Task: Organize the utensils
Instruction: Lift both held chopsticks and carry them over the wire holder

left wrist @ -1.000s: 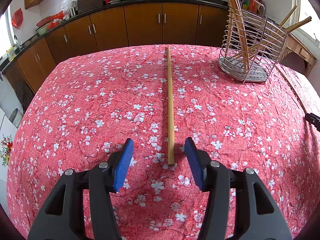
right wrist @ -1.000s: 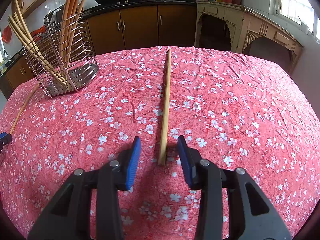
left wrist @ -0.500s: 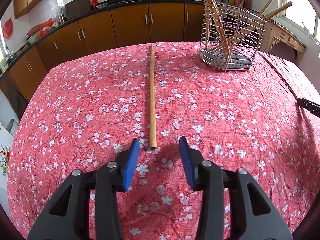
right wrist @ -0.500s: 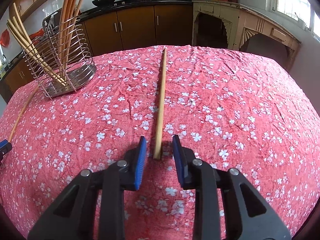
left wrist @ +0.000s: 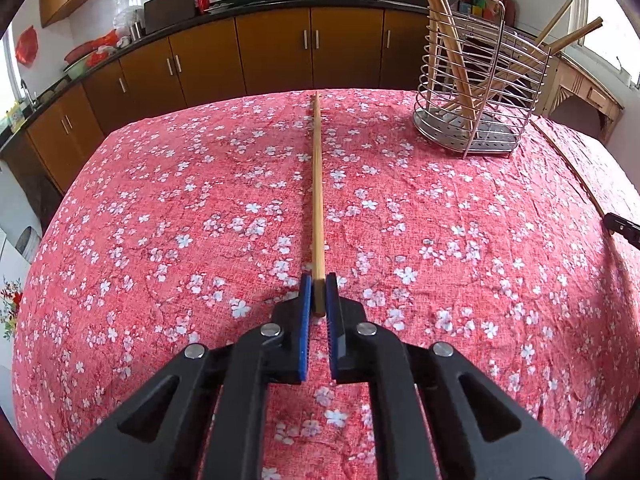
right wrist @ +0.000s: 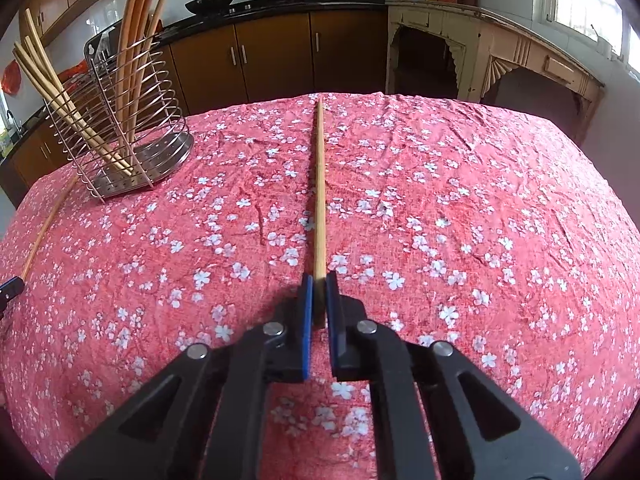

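A long wooden chopstick (left wrist: 317,184) lies on the red flowered tablecloth (left wrist: 160,240), pointing away. My left gripper (left wrist: 319,286) is shut on its near end. In the right wrist view a second wooden chopstick (right wrist: 319,184) lies the same way, and my right gripper (right wrist: 319,285) is shut on its near end. A wire utensil holder (left wrist: 478,92) with several wooden sticks stands at the far right in the left wrist view. The holder also stands at the far left in the right wrist view (right wrist: 128,132).
The right-hand chopstick also shows near the right edge in the left wrist view (left wrist: 568,168), with the other gripper's tip (left wrist: 624,228). The left-hand chopstick (right wrist: 48,220) shows at the left in the right wrist view. Brown kitchen cabinets (left wrist: 240,56) stand behind the table.
Both grippers moved forward over the near ends of their chopsticks and closed on them. One second ago both were open with the chopstick ends between the jaws.
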